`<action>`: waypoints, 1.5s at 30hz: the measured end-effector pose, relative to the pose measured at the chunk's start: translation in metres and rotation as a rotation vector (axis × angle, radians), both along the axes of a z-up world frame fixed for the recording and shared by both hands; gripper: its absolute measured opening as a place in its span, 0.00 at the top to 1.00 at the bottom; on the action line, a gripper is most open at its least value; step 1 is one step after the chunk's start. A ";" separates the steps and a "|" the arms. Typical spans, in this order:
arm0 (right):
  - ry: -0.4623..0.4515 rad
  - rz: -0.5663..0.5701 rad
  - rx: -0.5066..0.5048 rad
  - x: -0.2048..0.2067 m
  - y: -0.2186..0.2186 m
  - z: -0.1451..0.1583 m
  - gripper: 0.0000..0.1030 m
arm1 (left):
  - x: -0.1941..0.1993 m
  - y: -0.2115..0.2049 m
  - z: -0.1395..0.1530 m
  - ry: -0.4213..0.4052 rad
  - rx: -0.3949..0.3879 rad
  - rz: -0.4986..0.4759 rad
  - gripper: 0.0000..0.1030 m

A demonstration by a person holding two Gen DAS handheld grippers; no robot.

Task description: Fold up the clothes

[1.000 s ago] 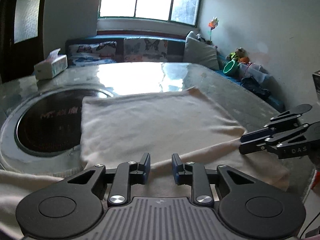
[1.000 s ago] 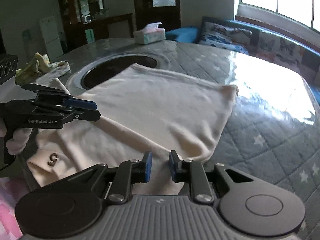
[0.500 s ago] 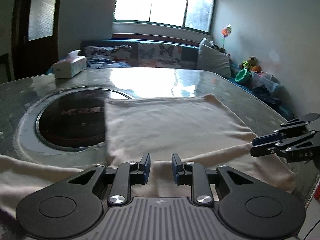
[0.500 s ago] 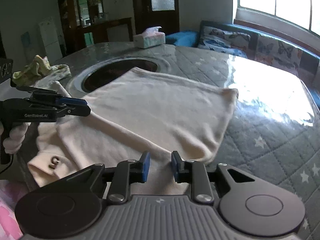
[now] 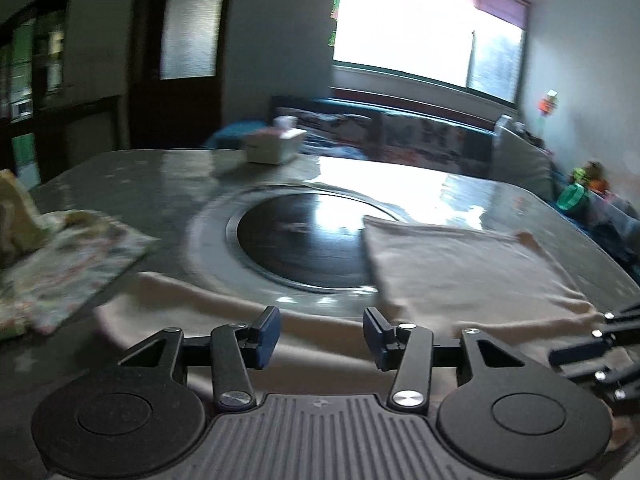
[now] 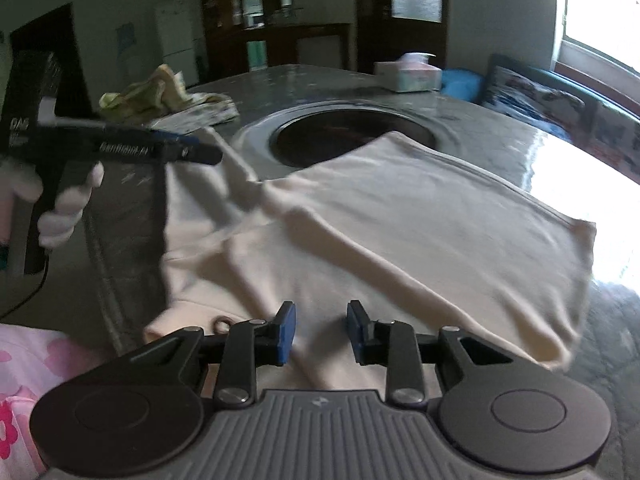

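A cream garment lies partly folded on the table, its far half flat and a sleeve stretching left; it also shows in the left wrist view. My left gripper is open and empty, just above the near cloth edge; it shows from the side in the right wrist view, near the sleeve. My right gripper is open and empty above the garment's near part; its fingers show at the right edge of the left wrist view.
A round dark inset sits in the grey quilted table. A floral cloth pile lies at the left. A tissue box stands at the far side. A sofa and window are behind.
My left gripper has swung to the left and its jaws have opened wider. My right gripper's jaws have also opened wider. The garment lies as before.
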State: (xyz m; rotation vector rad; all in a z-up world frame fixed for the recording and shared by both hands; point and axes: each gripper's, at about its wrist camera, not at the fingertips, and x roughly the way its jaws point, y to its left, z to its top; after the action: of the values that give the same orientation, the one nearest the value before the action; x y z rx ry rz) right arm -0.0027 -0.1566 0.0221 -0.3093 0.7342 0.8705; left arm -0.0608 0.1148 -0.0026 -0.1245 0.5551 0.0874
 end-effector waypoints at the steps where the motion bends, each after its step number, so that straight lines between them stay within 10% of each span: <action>1: -0.004 0.013 -0.003 -0.001 0.005 0.000 0.73 | -0.002 0.006 0.000 -0.001 0.002 0.025 0.50; 19: -0.028 0.071 0.010 -0.010 0.036 0.014 0.68 | -0.004 0.103 -0.011 0.016 -0.046 0.421 0.47; 31: -0.055 -0.020 0.053 -0.010 0.006 0.029 0.65 | 0.006 0.117 -0.021 0.049 -0.119 0.491 0.90; 45: -0.067 -0.192 0.149 -0.006 -0.047 0.035 0.65 | 0.006 0.036 0.046 -0.107 -0.166 0.151 0.94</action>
State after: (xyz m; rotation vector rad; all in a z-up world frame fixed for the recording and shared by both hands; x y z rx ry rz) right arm -0.0087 -0.2034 0.0571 -0.1325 0.6219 0.7245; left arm -0.0552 0.1508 0.0430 -0.3310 0.4454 0.1807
